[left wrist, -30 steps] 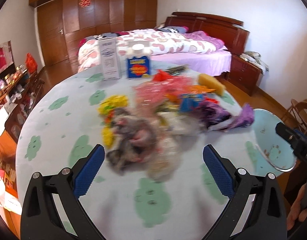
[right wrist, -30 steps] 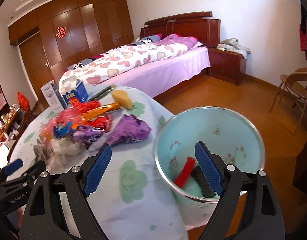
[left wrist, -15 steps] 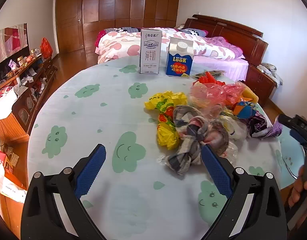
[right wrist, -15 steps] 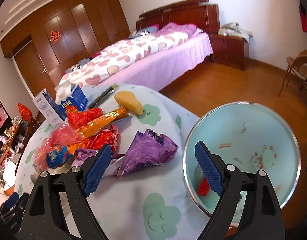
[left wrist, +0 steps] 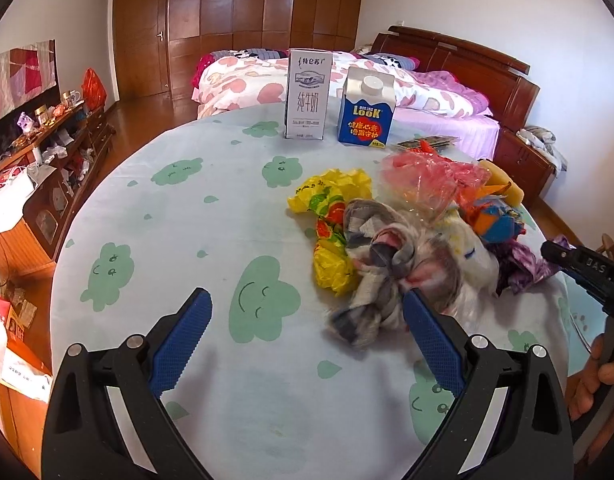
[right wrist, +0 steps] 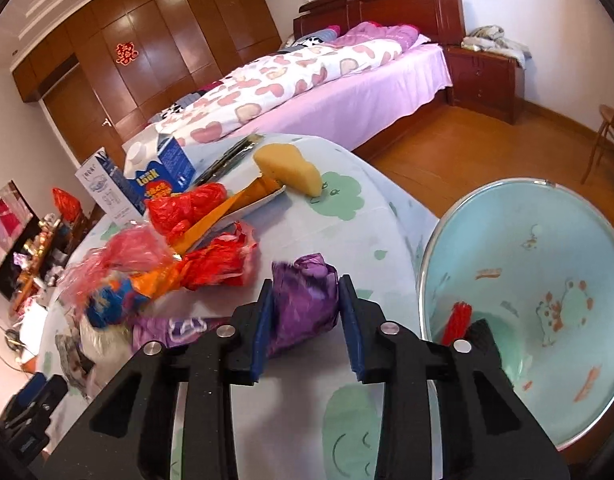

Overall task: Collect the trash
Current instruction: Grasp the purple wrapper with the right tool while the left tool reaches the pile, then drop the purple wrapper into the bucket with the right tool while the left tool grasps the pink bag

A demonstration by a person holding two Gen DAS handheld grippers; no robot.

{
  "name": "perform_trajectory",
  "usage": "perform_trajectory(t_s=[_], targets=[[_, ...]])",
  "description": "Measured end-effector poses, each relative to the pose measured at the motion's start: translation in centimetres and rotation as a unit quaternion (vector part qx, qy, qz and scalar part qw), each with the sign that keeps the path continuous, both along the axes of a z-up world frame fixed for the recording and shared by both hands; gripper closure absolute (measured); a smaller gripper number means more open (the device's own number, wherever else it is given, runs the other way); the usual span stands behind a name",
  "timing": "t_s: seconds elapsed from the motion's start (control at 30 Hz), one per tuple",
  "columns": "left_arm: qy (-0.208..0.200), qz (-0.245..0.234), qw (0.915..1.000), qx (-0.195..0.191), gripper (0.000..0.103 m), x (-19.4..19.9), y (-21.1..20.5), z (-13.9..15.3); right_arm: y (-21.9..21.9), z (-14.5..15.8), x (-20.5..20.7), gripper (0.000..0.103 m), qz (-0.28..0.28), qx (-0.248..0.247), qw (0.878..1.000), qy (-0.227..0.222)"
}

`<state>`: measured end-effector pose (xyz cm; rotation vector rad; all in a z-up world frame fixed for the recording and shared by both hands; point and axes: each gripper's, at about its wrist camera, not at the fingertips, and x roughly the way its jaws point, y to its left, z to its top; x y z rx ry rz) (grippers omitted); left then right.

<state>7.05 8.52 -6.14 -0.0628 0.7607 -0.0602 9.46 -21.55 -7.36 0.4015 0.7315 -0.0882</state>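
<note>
Right tongs (right wrist: 305,312) closing on purple wrapper (right wrist: 303,304); carton (left wrist: 365,110) reads "LOOK".

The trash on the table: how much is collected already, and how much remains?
Done: the light blue bin already holds a red piece and something dark. In hand: the right gripper is closing on the purple wrapper. Left: most of the pile, such as the yellow wrapper, the grey cloth and two cartons; the left gripper is open.

You have a bed (left wrist: 347,76) with a heart-print quilt behind the table. A wooden wardrobe (left wrist: 243,20) covers the far wall. A nightstand (right wrist: 483,76) stands beside the bed.
</note>
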Motion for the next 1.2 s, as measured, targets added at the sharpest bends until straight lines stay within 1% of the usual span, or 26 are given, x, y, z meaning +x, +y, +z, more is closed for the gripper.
perform_trajectory(t_s=[0.07,0.2,0.33,0.43,0.5,0.67,0.73,0.8,0.87,0.93,0.97,1.0,1.03,1.1,1.2], targets=[[-0.002,0.001,1.0,-0.001,0.009,-0.2,0.0,0.1,0.0,0.6,-0.5,0.076,0.001,0.0,1.0,-0.011],[-0.007,0.002,1.0,0.006,0.009,-0.5,-0.3,0.5,0.0,2.0,-2.0,0.077,0.004,-0.006,0.999,-0.038],[-0.015,0.0,0.9999,0.009,0.009,-0.6,-0.7,1.1,-0.2,4.0,-3.4,0.078,-0.001,-0.014,0.997,-0.076],[-0.027,-0.008,0.9994,0.018,0.009,-0.4,-1.3,1.9,-0.9,5.4,-4.6,0.078,-0.011,-0.014,0.994,-0.106],[-0.038,-0.016,0.9988,0.025,0.009,0.0,-1.8,2.5,-1.3,6.3,-5.3,0.079,-0.024,-0.028,0.992,-0.125],[-0.066,-0.037,0.9966,0.032,0.011,2.7,-3.8,4.5,-3.2,7.2,-6.2,0.079,-0.059,-0.058,0.986,-0.143],[-0.065,-0.051,0.9962,0.028,0.015,4.2,-4.8,4.8,-4.1,7.1,-6.5,0.078,-0.075,-0.06,0.985,-0.143],[-0.053,-0.055,0.9968,0.026,0.025,5.8,-5.8,4.6,-5.1,6.7,-6.5,0.078,-0.085,-0.053,0.986,-0.136],[-0.041,-0.059,0.9972,0.017,0.029,7.1,-6.6,4.3,-5.5,6.4,-6.3,0.078,-0.087,-0.049,0.987,-0.13],[-0.035,-0.064,0.9972,0.016,0.044,8.0,-7.2,3.8,-5.7,6.1,-6.2,0.078,-0.085,-0.046,0.987,-0.126],[-0.026,-0.07,0.9971,0.019,0.059,8.4,-7.5,3.3,-5.7,5.9,-6.1,0.078,-0.083,-0.046,0.988,-0.123],[-0.018,-0.071,0.9971,0.019,0.071,8.8,-7.6,2.9,-5.6,5.8,-6.1,0.078,-0.08,-0.046,0.988,-0.121],[-0.014,-0.072,0.9972,0.013,0.072,8.9,-7.6,2.6,-5.6,5.7,-6.1,0.078,-0.077,-0.046,0.989,-0.119],[-0.02,-0.071,0.9972,0.004,0.084,8.6,-7.4,2.6,-5.4,5.7,-6.1,0.078,-0.074,-0.047,0.989,-0.119],[-0.036,-0.067,0.997,-0.008,0.088,7.8,-6.9,3.4,-5.1,5.8,-6.3,0.078,-0.075,-0.053,0.988,-0.123]])
